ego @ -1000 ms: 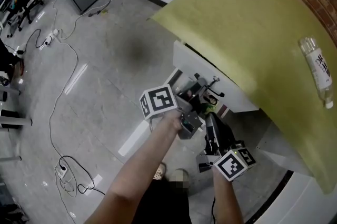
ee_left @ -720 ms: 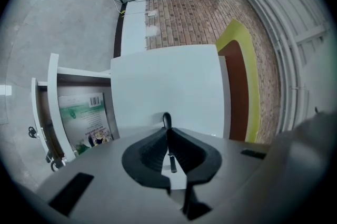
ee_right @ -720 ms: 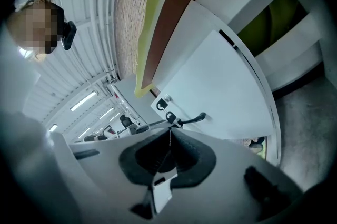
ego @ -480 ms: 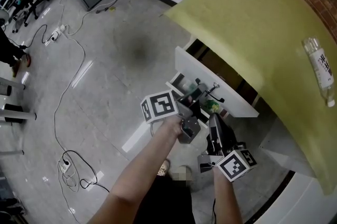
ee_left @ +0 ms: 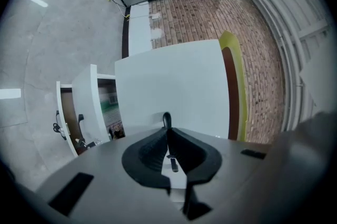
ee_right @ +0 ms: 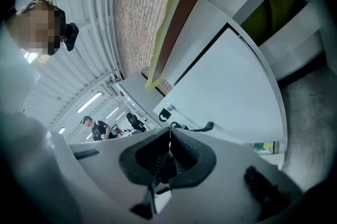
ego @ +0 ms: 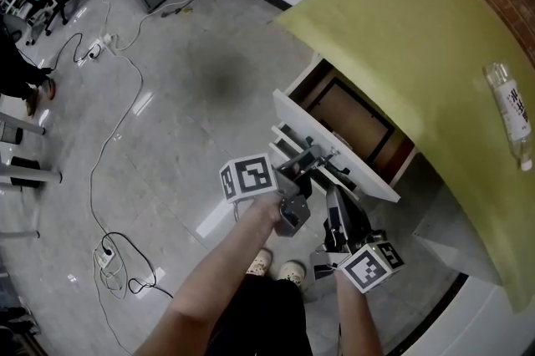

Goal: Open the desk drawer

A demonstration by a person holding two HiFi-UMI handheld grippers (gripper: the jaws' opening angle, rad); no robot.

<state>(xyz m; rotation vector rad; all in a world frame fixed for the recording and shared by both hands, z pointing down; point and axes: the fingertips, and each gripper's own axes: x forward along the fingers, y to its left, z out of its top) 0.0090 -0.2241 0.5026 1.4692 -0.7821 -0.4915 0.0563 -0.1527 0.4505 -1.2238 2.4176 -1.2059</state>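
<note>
A: Head view: drawer point(ego: 347, 120) vs tongs?
B: Under desk top point(ego: 401, 37), part-way out, brown floor showing. Straight ahead of both tongs. Long axis of front point(ego: 372, 180): upper-left to lower-right. Pull line square to that, back toward body.
A: Nearer hand?
B: Nearer by far: left gripper point(ego: 311, 160), tips right at front. Beside it and lower: right gripper point(ego: 333, 197), no contact as far as visible.
A: Left gripper view?
B: Jaws of left gripper point(ee_left: 167, 123) nearly together, clenched on slim dark bit at tips, prob. handle point(ee_left: 166, 116). White front point(ee_left: 168, 81) dead ahead, filling mid-view.
A: Right gripper view?
B: Pads of right gripper point(ee_right: 169, 136) pressed together, nothing btwn. Front point(ee_right: 231, 91) ahead and above; handle point(ee_right: 192, 127) and lock point(ee_right: 164, 111) just past tips.
A: Next, then?
B: Prob. pull w/ left, straight back, square to front, no twist. More travel left in drawer. Right spare, close enough to help if needed.
</note>
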